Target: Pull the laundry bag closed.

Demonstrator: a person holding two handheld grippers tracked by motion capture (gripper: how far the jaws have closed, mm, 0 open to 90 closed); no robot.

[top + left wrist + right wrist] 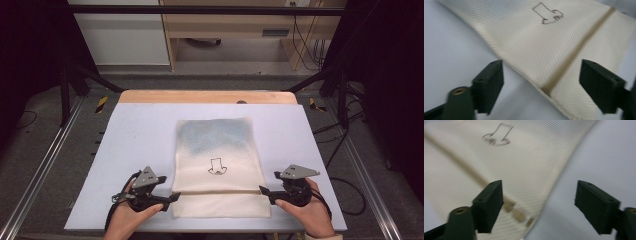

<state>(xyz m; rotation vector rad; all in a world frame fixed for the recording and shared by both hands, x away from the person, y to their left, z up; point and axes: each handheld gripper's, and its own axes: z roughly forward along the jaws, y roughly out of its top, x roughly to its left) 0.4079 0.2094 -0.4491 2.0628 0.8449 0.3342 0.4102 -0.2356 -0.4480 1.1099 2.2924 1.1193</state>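
While I'm holding both grippers, left (172, 196) and right (262, 190), jaws apart at the side edges of the cloth (218, 165) lying mid-table, I'm risking uneven pinches: either side missing the fold would be skewing it.

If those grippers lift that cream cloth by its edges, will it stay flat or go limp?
Probably limp: the cloth lies thin and flat, already creased along a fold line. Likely light, since its woven edge barely rises off the table. It should drape, not roll or tip.

lab, black frame rig (75, 75), metal rails (45, 165), loose cables (307, 45)
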